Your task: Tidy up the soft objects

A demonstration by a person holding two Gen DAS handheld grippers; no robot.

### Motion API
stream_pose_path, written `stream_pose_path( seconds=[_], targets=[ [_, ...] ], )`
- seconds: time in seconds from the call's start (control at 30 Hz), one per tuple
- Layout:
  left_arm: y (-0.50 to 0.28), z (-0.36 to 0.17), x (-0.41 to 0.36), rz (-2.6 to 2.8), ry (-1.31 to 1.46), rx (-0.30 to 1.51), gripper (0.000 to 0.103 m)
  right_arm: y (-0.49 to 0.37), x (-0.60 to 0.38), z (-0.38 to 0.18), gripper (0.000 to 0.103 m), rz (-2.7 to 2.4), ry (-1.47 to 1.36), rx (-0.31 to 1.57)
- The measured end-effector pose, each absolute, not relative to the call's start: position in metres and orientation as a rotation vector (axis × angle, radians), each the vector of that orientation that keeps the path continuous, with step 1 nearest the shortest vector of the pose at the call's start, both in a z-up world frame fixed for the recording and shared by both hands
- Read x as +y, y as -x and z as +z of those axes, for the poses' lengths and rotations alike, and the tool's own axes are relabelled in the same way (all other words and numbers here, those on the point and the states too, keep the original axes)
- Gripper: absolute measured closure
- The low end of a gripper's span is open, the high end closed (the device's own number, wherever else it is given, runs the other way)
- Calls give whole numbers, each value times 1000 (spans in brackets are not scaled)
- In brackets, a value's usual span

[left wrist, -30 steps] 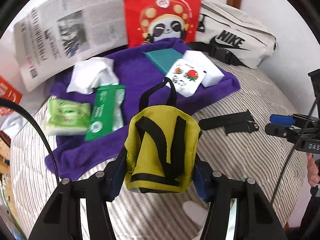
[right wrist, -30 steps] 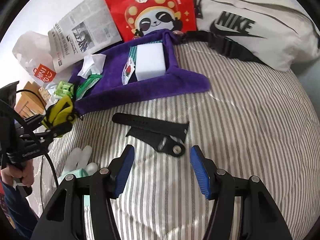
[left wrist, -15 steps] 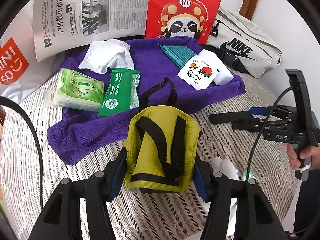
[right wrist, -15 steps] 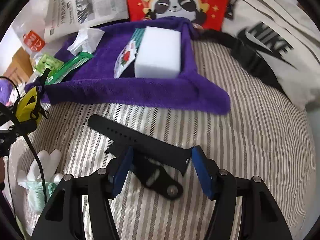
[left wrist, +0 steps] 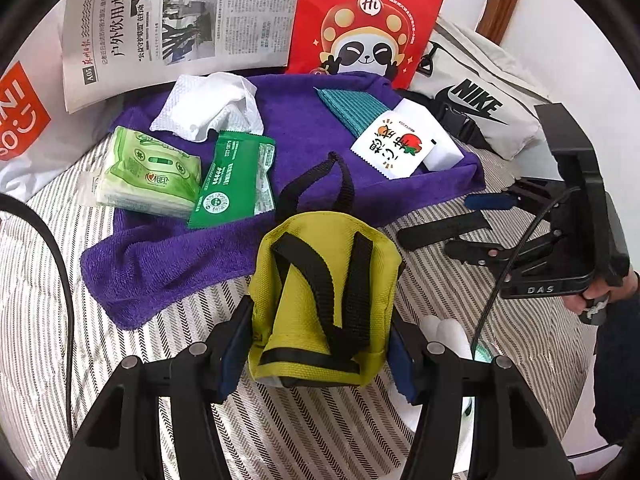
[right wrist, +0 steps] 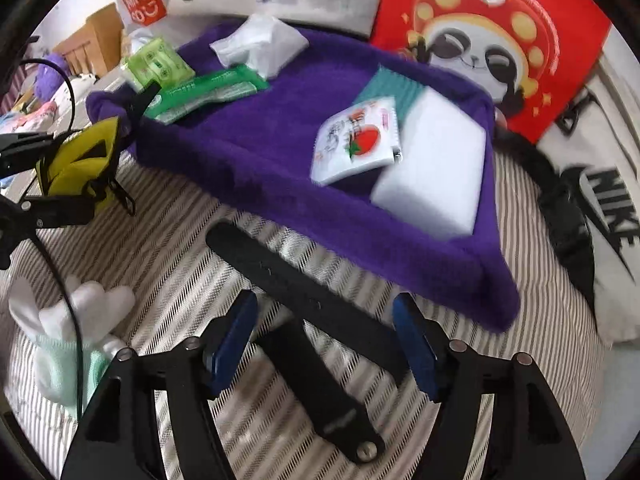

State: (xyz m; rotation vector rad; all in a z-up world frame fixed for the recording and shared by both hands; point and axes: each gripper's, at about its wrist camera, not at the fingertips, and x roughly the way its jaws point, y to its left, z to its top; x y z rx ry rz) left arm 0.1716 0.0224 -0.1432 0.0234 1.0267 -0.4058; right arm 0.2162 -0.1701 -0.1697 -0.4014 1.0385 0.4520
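1. Two blue pads of the left gripper [left wrist: 320, 354] clench a yellow-green pouch [left wrist: 324, 300] with black straps, nearest, above the striped bedding [left wrist: 168, 360].
2. Right gripper [right wrist: 325, 342], jaws opening, straddles a black watch strap [right wrist: 304, 292], not pressing it.
3. Farther: purple towel [left wrist: 192, 256]; blur smears the sachet [right wrist: 356, 144] print.

Striped bedding [right wrist: 180, 280] bare left of black strap [right wrist: 304, 300]; purple towel [right wrist: 260, 152] crowded beyond.

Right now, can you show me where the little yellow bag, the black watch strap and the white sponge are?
yellow bag [left wrist: 320, 300]: left wrist view, middle of its front panel.
black watch strap [right wrist: 280, 280]: right wrist view, middle of the long strap.
white sponge [right wrist: 436, 172]: right wrist view, top face.
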Motion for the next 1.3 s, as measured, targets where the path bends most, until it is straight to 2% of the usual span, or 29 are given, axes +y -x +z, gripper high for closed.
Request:
stream_pose_path(
  seconds=[0.03, 0.1, 0.17, 0.27, 0.47, 0.63, 0.93, 1.3],
  targets=[
    [-172, -143, 22, -407, -23, 1028, 45, -218, -168, -171, 36, 461, 405, 1038],
    [-171, -143, 22, -407, -28, 1029, 45, -220, -168, -171, 47, 488, 367, 1057],
    [-171, -144, 23, -401, -30, 1034, 45, -220, -168, -170, 63, 491, 346, 1065],
    [-170, -145, 26, -400, -26, 1035, 45, -214, -168, -168, 72, 476, 369, 1076],
    [-168, -144, 29, -401, -16, 1034, 45, -199, -166, -168, 83, 510, 335, 1148],
    [-168, -144, 29, -403, -15, 1036, 45, -205, -162, -169, 81, 526, 312, 1158],
    [-163, -143, 30, -400, -32, 1043, 45, -198, -158, -166, 85, 540, 310, 1154],
    [-164, -144, 27, -400, -38, 1048, 45, -192, -149, -168, 83, 541, 332, 1146]
  ],
)
